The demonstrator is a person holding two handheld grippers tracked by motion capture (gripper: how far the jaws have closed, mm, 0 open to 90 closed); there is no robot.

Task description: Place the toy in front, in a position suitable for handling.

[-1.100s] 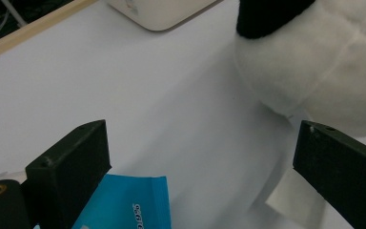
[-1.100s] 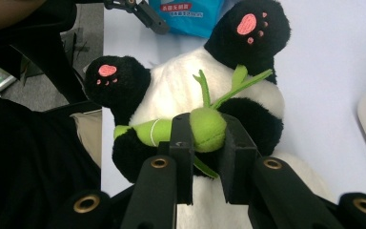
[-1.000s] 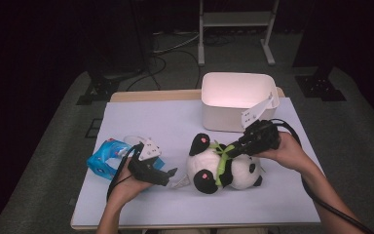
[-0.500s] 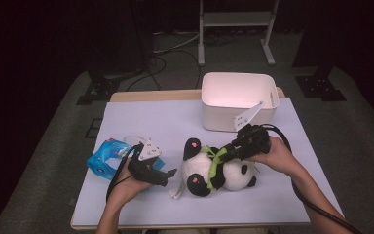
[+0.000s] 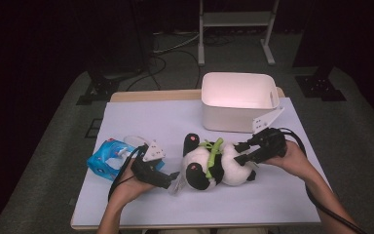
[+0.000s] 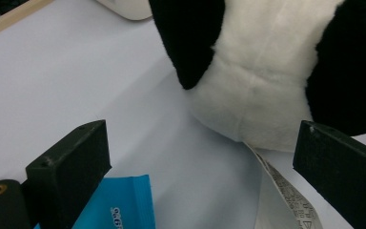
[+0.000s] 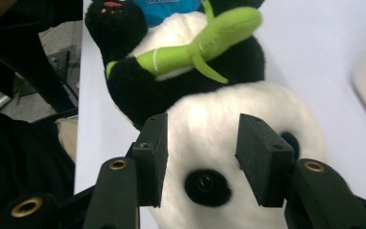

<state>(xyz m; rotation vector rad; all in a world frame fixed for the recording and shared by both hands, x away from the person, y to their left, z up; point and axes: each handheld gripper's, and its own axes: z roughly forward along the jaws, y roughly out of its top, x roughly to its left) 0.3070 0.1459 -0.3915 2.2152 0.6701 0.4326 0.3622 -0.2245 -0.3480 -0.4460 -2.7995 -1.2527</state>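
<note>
A plush panda [image 5: 195, 160] lies on its back on the white table sheet [image 5: 141, 122], a green bamboo stalk [image 5: 213, 153] across its chest. My right gripper [image 5: 241, 152] hovers at its head, on the right. In the right gripper view these jaws have just been opening; the right gripper [image 7: 202, 143] now stands open, with the white head [image 7: 228, 124] just beyond the pads, which do not press it. The left gripper [image 5: 174, 178] is open at the panda's other end. In the left gripper view, the left gripper [image 6: 202, 157] faces the panda's underside [image 6: 262, 71] and its sewn label [image 6: 281, 186].
A white bin [image 5: 238, 100] stands behind the panda at the back right. A blue packet [image 5: 108, 158] lies under my left hand, its corner [image 6: 119, 205] by the left jaw. The table's front edge is near both forearms.
The panda has shifted slightly left and come down flat on the sheet. My right gripper sank with it and its jaws spread apart. The left gripper kept still.
</note>
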